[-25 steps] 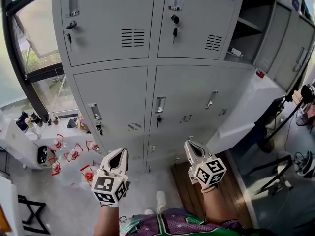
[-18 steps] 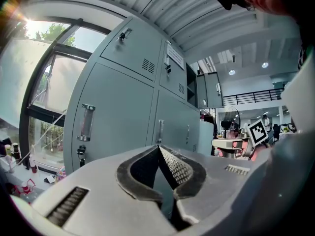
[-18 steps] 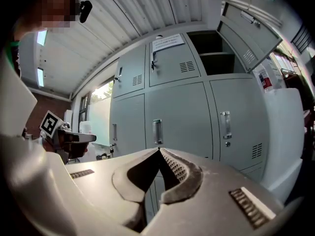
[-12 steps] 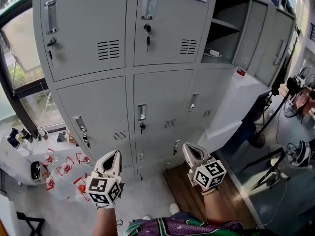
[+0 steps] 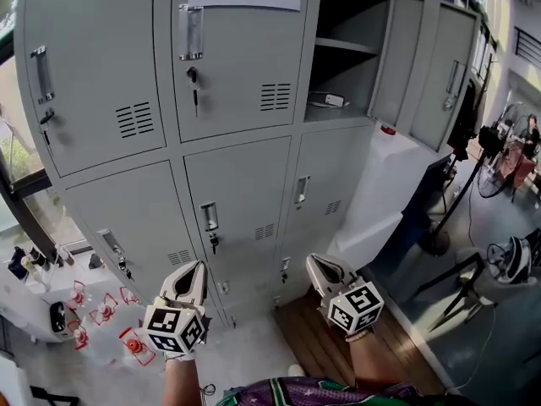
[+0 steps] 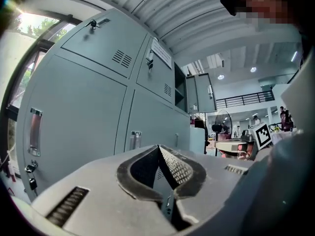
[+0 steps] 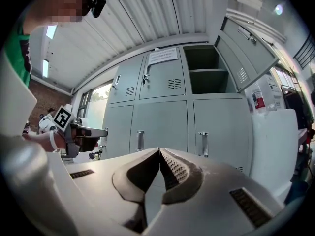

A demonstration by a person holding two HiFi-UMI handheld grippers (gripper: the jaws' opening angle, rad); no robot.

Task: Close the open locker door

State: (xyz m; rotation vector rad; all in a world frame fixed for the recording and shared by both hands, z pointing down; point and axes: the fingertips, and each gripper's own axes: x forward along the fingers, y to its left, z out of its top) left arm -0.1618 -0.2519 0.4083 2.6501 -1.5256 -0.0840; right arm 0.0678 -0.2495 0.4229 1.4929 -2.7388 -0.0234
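Observation:
A bank of grey lockers (image 5: 237, 167) stands in front of me. The upper right compartment (image 5: 342, 53) is open, with a shelf and a small flat thing inside; its door (image 5: 397, 57) swings out to the right. Both grippers hang low, well short of the lockers. My left gripper (image 5: 196, 266) is shut and holds nothing. My right gripper (image 5: 313, 259) is also shut and empty. In the left gripper view the shut left gripper (image 6: 158, 146) points at the lockers, the open compartment (image 6: 180, 87) far off. In the right gripper view the right gripper (image 7: 158, 150) sits below the open compartment (image 7: 209, 75) and its door (image 7: 246, 60).
A white cabinet (image 5: 397, 184) stands against the lockers' right side. A stand with a black pole (image 5: 452, 205) and a fan (image 5: 507, 265) are on the floor at right. Red and white items (image 5: 101, 307) lie at lower left by a window. A wooden strip (image 5: 317, 337) lies underfoot.
The head view has swung up and to the right, so the open compartment now sits nearer the centre. Both grippers stay shut and low, almost unmoved in the picture.

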